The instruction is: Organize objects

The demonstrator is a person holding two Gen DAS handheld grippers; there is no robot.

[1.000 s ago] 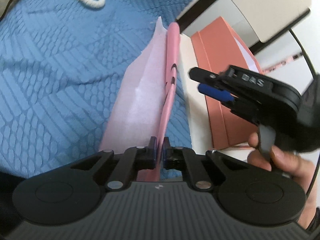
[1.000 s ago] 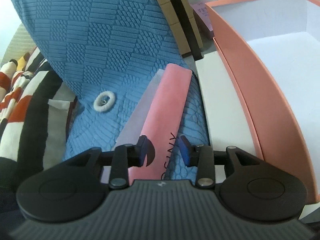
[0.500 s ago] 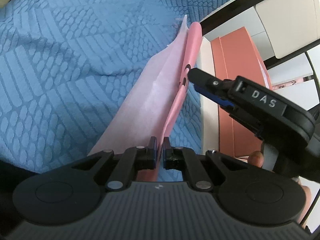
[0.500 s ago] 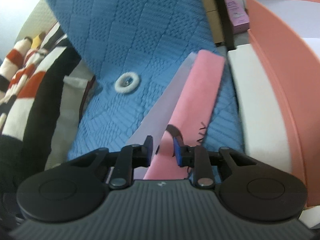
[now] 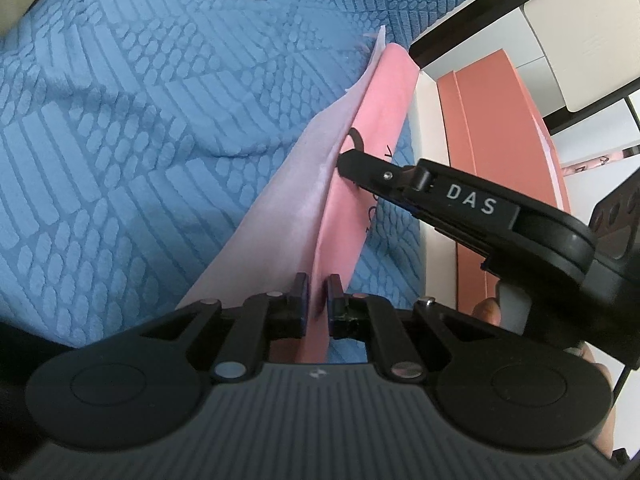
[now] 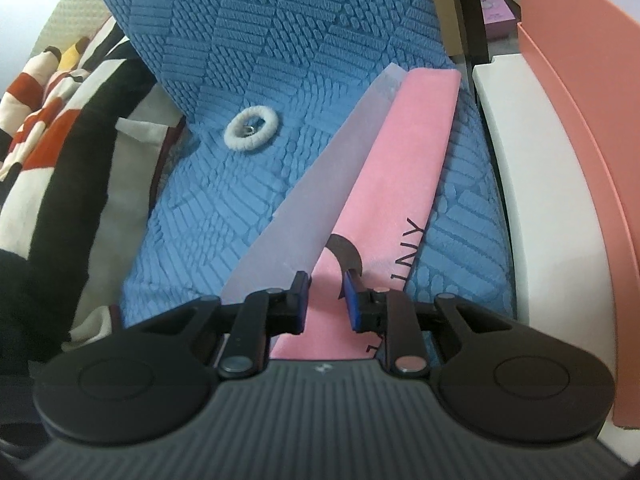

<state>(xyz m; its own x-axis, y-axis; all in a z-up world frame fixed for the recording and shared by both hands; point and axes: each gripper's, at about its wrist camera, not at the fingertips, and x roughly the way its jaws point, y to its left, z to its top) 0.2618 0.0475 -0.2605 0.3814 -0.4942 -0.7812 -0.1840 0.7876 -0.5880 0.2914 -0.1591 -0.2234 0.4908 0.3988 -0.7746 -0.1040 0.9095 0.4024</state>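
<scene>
A long pink pouch [image 5: 380, 120] with dark lettering lies on a blue textured cover [image 5: 120, 120], with a white tissue sheet [image 5: 280, 200] along its left side. My left gripper [image 5: 318, 300] is shut on the pouch's near edge, and its jaws are just starting to open. My right gripper [image 5: 360, 172] reaches in from the right, its tip on the pouch's middle. In the right wrist view the pink pouch [image 6: 400, 160] fills the narrow gap of the right gripper [image 6: 326, 300], whose jaws are closing on it. The tissue sheet [image 6: 320, 168] runs beside it.
A white fabric ring [image 6: 250, 130] lies on the blue cover to the left. To the right, a white ledge [image 6: 532, 200] borders an open salmon box [image 6: 580, 120]. Striped fabric [image 6: 60, 140] is piled at far left. A person's fingertip [image 5: 486, 310] shows under the right gripper.
My right gripper came forward and down over the pouch and its jaws narrowed around it. The left gripper kept its hold, rolled slightly, and its gap widened a touch.
</scene>
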